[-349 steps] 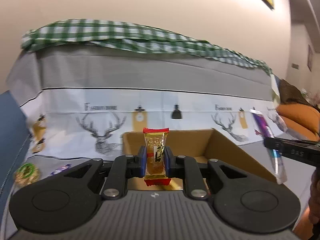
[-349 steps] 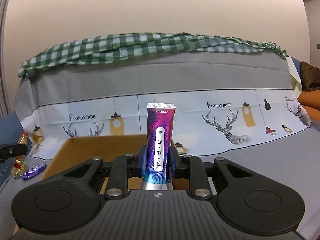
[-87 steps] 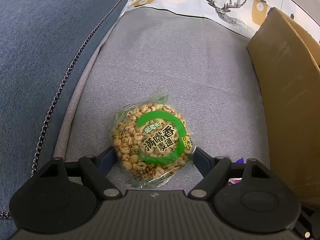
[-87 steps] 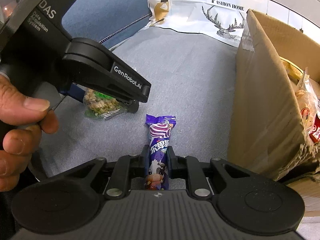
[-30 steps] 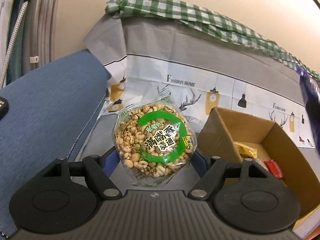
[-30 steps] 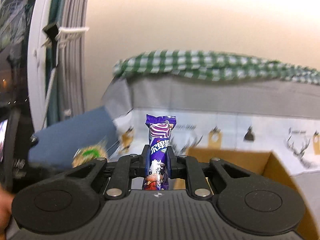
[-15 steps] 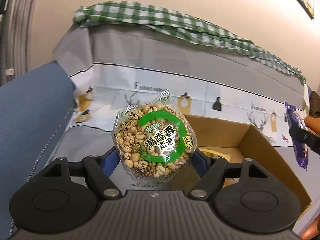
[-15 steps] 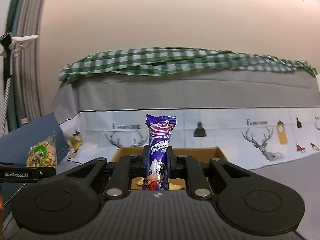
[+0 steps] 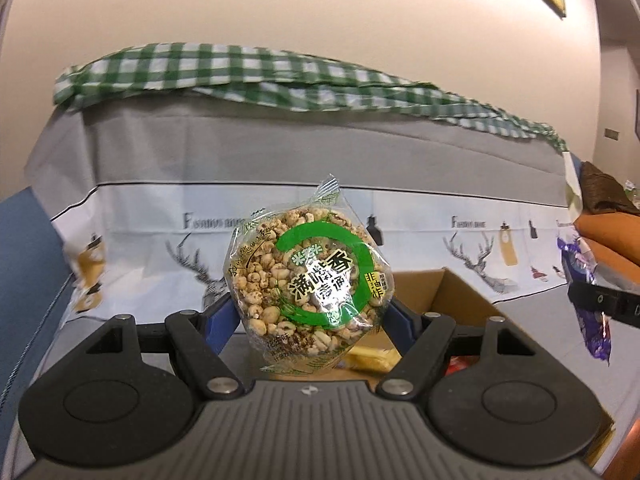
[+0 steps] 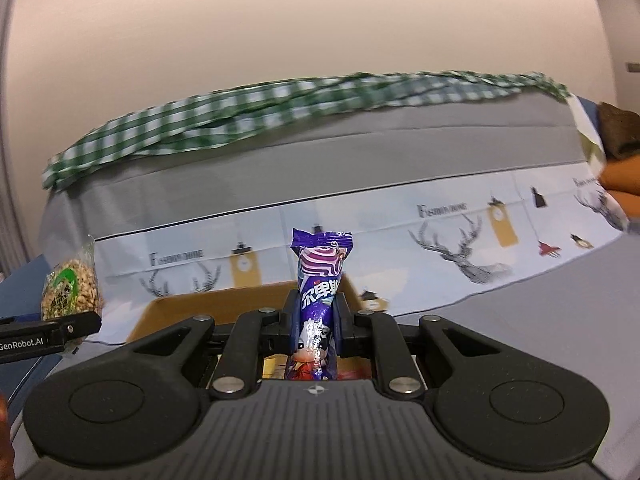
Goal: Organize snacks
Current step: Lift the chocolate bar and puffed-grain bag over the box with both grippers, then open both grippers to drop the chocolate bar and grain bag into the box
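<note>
The left gripper (image 9: 308, 316) clamps a round clear-wrapped puffed-grain cake with a green ring label (image 9: 310, 280) between widely spread jaws, holding it in the air over the near edge of the open brown cardboard box (image 9: 460, 300). The right gripper (image 10: 316, 320), jaws nearly together, pinches an upright purple foil candy wrapper (image 10: 320, 284) above the same box. Behind stand a grey sofa cover printed with deer (image 10: 460, 248) and a green-and-white checked cloth (image 9: 248, 76) along its top.
</note>
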A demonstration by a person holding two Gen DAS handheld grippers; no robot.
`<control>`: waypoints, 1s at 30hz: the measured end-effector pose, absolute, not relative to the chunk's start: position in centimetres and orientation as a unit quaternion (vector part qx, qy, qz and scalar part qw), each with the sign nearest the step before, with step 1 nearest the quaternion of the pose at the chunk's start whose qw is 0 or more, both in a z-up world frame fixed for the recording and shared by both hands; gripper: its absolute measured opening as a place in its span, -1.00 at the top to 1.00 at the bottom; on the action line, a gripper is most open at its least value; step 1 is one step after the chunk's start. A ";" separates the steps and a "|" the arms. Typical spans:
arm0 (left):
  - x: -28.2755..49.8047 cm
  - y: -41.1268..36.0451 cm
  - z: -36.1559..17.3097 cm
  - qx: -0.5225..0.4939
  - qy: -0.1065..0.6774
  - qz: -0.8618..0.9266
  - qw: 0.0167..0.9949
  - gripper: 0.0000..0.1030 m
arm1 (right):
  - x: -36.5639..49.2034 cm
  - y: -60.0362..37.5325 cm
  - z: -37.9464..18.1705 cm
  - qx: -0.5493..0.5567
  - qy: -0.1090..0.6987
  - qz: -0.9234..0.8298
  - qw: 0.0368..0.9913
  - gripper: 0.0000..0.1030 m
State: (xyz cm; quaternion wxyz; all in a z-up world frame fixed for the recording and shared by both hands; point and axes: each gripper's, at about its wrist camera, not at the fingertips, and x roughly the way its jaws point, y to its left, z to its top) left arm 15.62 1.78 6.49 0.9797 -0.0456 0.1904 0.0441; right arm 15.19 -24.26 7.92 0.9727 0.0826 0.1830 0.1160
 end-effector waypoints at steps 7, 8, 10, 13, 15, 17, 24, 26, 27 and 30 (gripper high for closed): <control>17.9 -0.7 6.6 -0.035 0.180 0.011 0.983 -0.56 | 15.8 -24.5 7.6 0.078 0.183 0.101 0.975 0.69; 18.3 -1.0 6.7 -0.034 0.179 0.007 0.983 -0.56 | 15.9 -24.4 7.5 0.075 0.183 0.099 0.975 0.69; 18.9 -1.5 6.6 -0.031 0.178 0.000 0.984 -0.56 | 16.0 -24.3 7.5 0.071 0.182 0.095 0.976 0.69; 19.6 -2.0 6.3 -0.031 0.185 -0.006 0.982 -0.56 | 16.2 -24.0 7.4 0.064 0.179 0.087 0.978 0.69; 20.0 -2.1 6.0 -0.035 0.196 -0.010 0.980 -0.56 | 16.4 -23.8 7.2 0.061 0.181 0.082 0.978 0.69; 20.0 -2.2 5.8 -0.037 0.201 -0.013 0.979 -0.56 | 16.7 -23.7 7.1 0.061 0.182 0.078 0.978 0.69; 20.3 -2.4 5.8 -0.047 0.203 -0.019 0.978 -0.56 | 17.1 -22.9 6.9 0.059 0.179 0.067 0.980 0.69; 20.4 -2.4 5.8 -0.051 0.207 -0.021 0.977 -0.56 | 17.1 -22.8 6.9 0.058 0.180 0.067 0.980 0.69; 20.4 -2.3 5.8 -0.054 0.209 -0.022 0.976 -0.56 | 17.1 -22.7 6.8 0.057 0.180 0.067 0.980 0.69; 20.6 -2.0 5.8 -0.065 0.212 -0.021 0.975 -0.56 | 17.1 -22.6 6.8 0.056 0.181 0.070 0.979 0.69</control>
